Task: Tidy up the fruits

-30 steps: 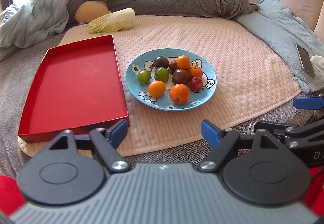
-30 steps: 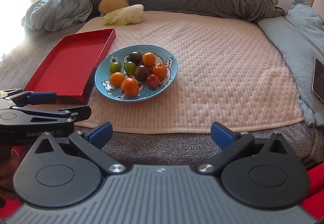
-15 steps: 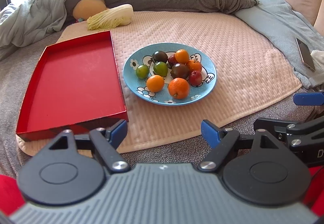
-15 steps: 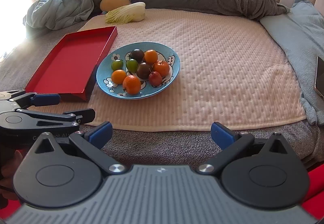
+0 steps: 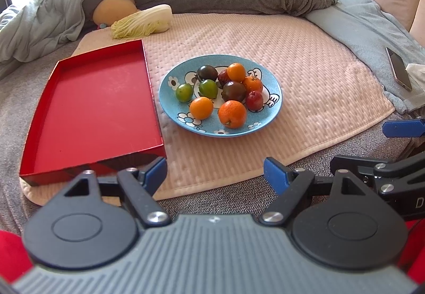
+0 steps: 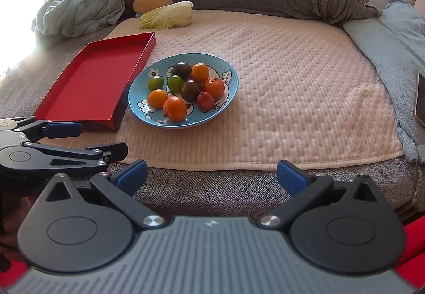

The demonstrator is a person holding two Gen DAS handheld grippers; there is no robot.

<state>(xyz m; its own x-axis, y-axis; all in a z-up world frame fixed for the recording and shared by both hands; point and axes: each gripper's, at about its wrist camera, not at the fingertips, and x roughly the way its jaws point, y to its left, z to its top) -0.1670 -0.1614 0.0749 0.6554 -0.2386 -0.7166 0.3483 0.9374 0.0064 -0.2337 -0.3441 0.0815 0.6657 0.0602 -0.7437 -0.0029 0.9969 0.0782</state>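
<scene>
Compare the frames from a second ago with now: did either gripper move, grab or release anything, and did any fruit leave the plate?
No visible change. The left gripper and right gripper are open and empty short of the mat, all fruit remains on the blue plate, and the red tray holds nothing. Only the framing drifts slightly.

Plate (image 5: pixel 275 108): glossy glazed ceramic. Red tray (image 5: pixel 95 110): smooth, slight sheen. Mat (image 5: pixel 305 76): quilted, matt cloth. My fingers (image 5: pixel 276 174): blue plastic.
</scene>
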